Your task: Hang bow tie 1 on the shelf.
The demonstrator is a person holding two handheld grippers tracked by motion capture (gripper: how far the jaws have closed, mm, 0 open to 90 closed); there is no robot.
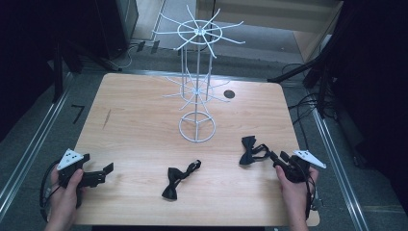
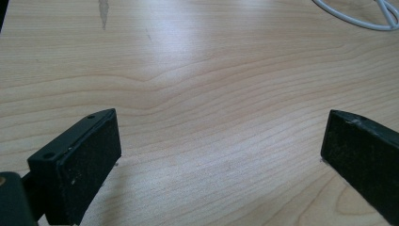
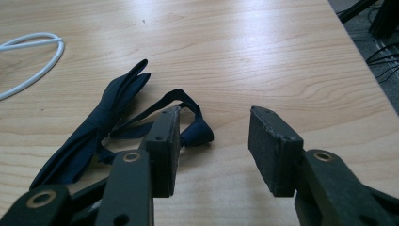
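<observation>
While the wooden counter [image 1: 144, 120] carries everything, the biggest thing on it is the white wire display stand [image 1: 197, 86], upright near the far middle with its spokes bare and its ring base [image 1: 197, 127] sitting toward the centre. Two black bow ties lie on the near half. The right-hand bow tie [image 1: 248, 150] rests just ahead of the right tongs [image 1: 275, 157]; the other bow tie [image 1: 174, 182] lies near the middle of the front edge, between the two hands and well apart from either.

Seen from the right gripper view, the right-hand bow tie [image 3: 101, 120] lies just off the tongs' own left jaw, its long axis running away from the camera and slanting to the upper right, with its strap loop [image 3: 190, 120] curling across the tip of that jaw. The right tongs [image 3: 214, 141] stand partly spread with nothing between the pads, only bare wood. So the tie sits to one side of the gap, not inside it, and I judge a small sideways shift toward it comes before any pinch.

The left tongs [image 2: 221, 141] hover over bare wood at the near left corner, spread wide and holding nothing; the right hand is clearly the nearer one.
</observation>
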